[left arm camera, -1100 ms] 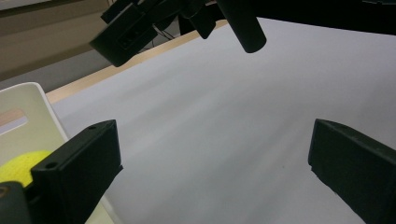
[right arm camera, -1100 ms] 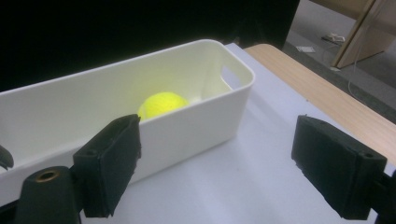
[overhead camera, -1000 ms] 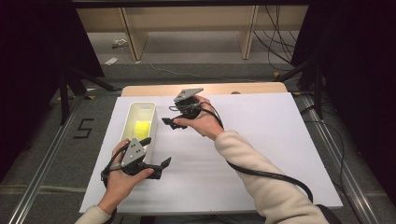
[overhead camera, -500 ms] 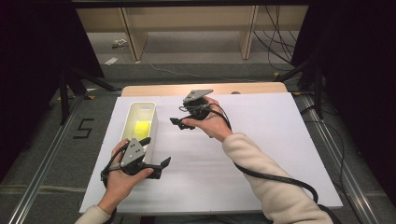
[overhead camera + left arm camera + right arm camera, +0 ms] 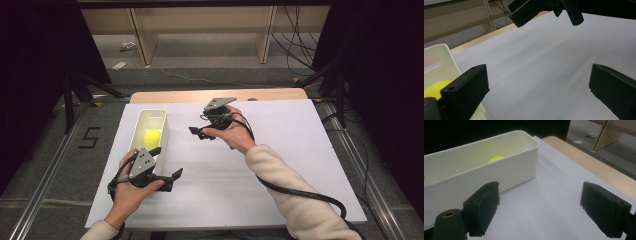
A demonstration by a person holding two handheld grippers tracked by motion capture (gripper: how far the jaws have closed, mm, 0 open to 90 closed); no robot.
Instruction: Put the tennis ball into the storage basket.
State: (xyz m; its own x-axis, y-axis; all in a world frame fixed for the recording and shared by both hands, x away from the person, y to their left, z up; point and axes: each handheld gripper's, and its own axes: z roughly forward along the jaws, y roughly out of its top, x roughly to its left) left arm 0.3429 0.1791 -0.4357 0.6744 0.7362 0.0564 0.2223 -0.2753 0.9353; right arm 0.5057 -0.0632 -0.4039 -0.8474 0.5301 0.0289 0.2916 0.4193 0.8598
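A white oblong bin (image 5: 165, 131) stands on the left of the white table sheet, with a yellow ball (image 5: 151, 136) lying inside it. My left gripper (image 5: 167, 164) is open and empty just off the bin's near right corner. The left gripper view has the ball (image 5: 434, 88) and the bin wall (image 5: 439, 56) beside its left jaw. My right gripper (image 5: 198, 128) is open and empty, held over the sheet to the right of the bin. Its jaws point back toward the bin (image 5: 474, 173), where the ball (image 5: 496, 158) peeks over the rim.
The white sheet (image 5: 295, 135) covers most of the table and is bare to the right and in front. A strip of wooden tabletop (image 5: 270, 94) runs along the far edge. Wooden shelf legs and cables stand on the floor beyond. Black frames flank both sides.
My right gripper has drifted to the right, away from the bin. The left gripper and the ball have stayed in place.
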